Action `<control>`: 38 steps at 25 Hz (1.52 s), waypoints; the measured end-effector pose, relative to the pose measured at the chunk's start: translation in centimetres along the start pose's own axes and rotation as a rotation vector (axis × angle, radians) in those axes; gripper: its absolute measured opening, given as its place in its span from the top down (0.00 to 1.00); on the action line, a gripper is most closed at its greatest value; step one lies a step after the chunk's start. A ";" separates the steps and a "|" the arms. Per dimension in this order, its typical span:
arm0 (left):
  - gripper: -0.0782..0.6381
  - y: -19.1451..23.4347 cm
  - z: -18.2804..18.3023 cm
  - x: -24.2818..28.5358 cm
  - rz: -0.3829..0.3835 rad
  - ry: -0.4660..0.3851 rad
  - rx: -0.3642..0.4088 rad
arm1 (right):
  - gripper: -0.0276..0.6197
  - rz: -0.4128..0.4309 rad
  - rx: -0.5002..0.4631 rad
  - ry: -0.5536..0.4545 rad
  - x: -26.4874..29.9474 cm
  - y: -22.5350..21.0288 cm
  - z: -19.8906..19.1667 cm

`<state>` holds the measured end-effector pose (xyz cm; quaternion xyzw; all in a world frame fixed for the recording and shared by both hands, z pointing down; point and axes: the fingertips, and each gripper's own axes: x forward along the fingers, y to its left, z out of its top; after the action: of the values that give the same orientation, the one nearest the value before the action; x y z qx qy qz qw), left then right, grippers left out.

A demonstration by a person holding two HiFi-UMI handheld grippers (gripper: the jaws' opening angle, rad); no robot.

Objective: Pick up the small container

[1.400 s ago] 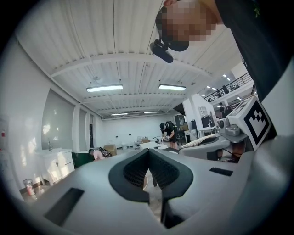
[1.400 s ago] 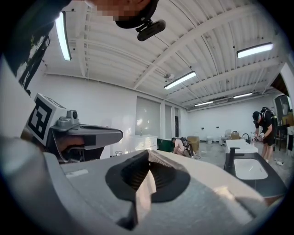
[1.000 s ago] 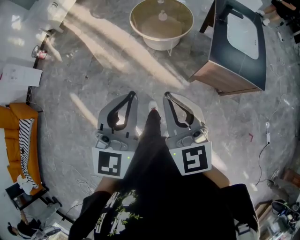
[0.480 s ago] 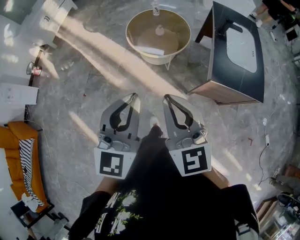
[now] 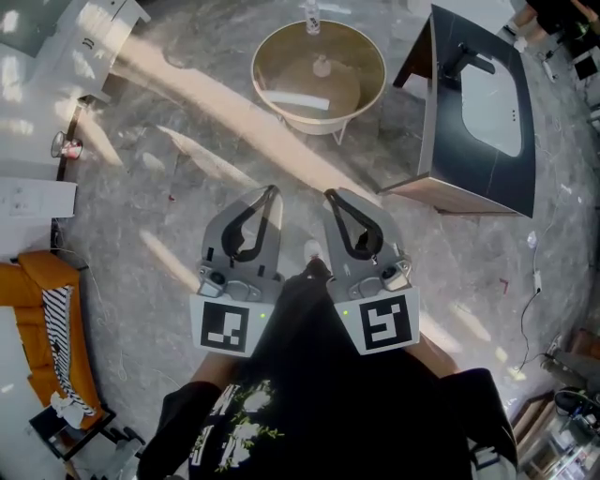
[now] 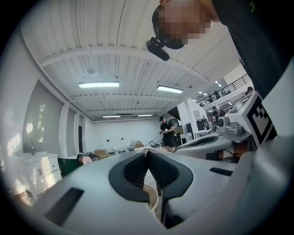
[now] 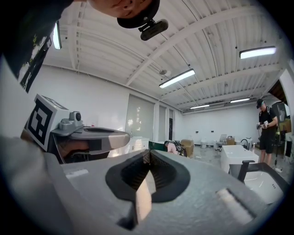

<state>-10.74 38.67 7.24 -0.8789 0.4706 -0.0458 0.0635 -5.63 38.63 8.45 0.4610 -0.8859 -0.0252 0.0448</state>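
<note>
Pale small container (image 5: 312,17): at far rim of round tub (image 5: 317,122); details unclear.

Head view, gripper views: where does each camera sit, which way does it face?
Head view: on the person's head, facing steeply down at the floor; shows left gripper, right gripper, dark torso.
Left gripper view: on the left gripper, level along its shut fingers; right gripper at right.
Right gripper view: on the right gripper, level along its shut fingers; left gripper at left.
Shared: both gripper views catch the head camera overhead and a distant bystander.
</note>
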 end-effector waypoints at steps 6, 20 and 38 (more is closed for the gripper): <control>0.87 0.5 -0.1 5.6 0.038 -0.002 -0.008 | 0.97 0.039 -0.007 0.003 2.7 -5.0 -0.9; 0.87 2.4 0.2 20.2 0.155 0.033 -0.012 | 0.97 0.190 -0.012 0.001 10.7 -17.7 -1.3; 0.87 0.7 -0.1 29.5 0.332 0.089 -0.001 | 0.97 0.334 0.024 -0.039 13.2 -28.2 -2.6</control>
<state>4.91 13.72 7.84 -0.7861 0.6118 -0.0733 0.0491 10.05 11.65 9.35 0.3073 -0.9511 -0.0158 0.0257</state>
